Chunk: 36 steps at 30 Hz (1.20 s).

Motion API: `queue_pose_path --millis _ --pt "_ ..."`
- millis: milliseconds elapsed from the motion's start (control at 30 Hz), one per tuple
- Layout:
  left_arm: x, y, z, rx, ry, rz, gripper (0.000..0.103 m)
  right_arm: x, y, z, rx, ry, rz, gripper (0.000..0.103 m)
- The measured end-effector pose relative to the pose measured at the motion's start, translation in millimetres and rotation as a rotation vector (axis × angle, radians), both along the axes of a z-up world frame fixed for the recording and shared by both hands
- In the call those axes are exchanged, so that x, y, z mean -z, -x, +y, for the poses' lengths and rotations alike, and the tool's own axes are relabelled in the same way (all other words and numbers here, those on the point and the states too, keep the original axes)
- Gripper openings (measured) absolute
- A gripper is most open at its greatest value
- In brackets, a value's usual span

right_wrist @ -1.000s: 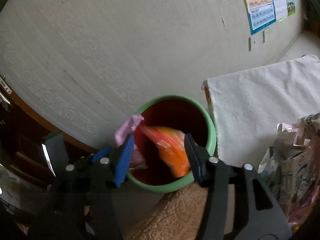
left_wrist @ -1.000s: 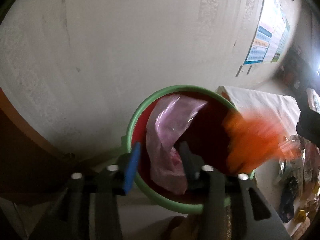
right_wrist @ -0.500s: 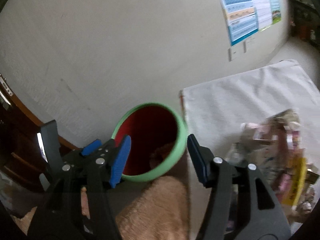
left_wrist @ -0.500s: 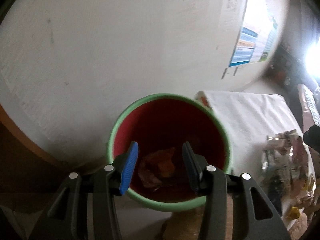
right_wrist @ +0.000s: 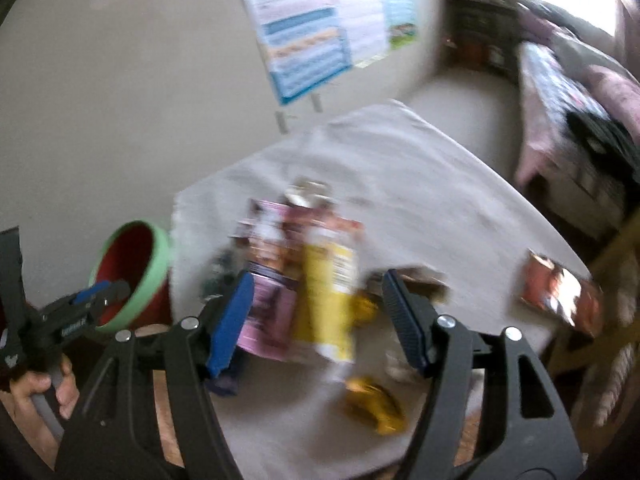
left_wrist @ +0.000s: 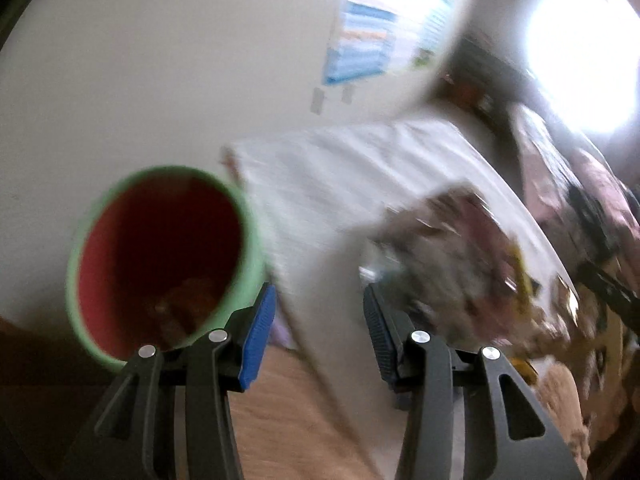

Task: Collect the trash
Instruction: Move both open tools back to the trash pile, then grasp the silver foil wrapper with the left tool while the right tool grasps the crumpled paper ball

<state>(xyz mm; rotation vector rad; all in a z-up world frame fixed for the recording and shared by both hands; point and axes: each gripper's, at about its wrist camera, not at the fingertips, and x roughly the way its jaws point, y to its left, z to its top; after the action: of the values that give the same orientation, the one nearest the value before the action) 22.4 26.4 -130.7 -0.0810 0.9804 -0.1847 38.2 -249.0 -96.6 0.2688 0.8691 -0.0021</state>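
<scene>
Heavy motion blur, window [left_wrist: 580, 52] glare top right, fisheye edges

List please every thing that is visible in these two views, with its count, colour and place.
bin: one, green rim, red inside, left of the table.
table cloth: one, white, covers the table.
wrapper pile: several, pink, yellow, brown; blurred, on the cloth's near left part.
yellow wrapper: one, at the near edge.
shiny red packet: one, at the right edge, apart from the pile.
poster: one, blue and white, on the wall.
left gripper: black, blue pad, empty.
right gripper: black, blue pads, opening, empty.
hand: one, holding the left gripper.
</scene>
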Motion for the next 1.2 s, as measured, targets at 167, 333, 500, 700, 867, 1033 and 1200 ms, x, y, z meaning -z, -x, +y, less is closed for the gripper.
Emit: queue_pose_path --millis 167,333,500,700,867,1033,1200 --pt "26.3 5.2 -57.2 0.154 -0.027 0.083 0.043 15.0 16.2 -41.8 0.106 -0.021 0.025 0.065" --pt "57.5 0.1 -85.8 0.219 -0.085 0.162 0.031 26.0 25.6 -65.6 0.154 -0.036 0.05 0.065" --pt "69.8 1.8 -87.9 0.236 -0.071 0.207 0.01 42.2 31.7 -75.4 0.17 -0.058 0.102 0.065" --pt "56.1 6.1 -82.6 0.226 -0.071 0.167 0.003 67.7 32.3 -85.1 0.192 -0.131 0.167 0.065" --pt "38.5 9.6 -71.2 0.192 -0.069 0.116 0.003 85.4 33.1 -91.8 0.221 -0.193 0.224 0.065" --pt "24.3 7.6 -57.9 0.157 -0.065 0.077 0.003 96.6 34.8 -93.2 0.225 -0.223 0.252 0.065" --pt "24.0 9.2 -58.6 0.151 -0.062 0.065 0.003 97.7 33.3 -89.5 0.212 -0.212 0.262 0.065"
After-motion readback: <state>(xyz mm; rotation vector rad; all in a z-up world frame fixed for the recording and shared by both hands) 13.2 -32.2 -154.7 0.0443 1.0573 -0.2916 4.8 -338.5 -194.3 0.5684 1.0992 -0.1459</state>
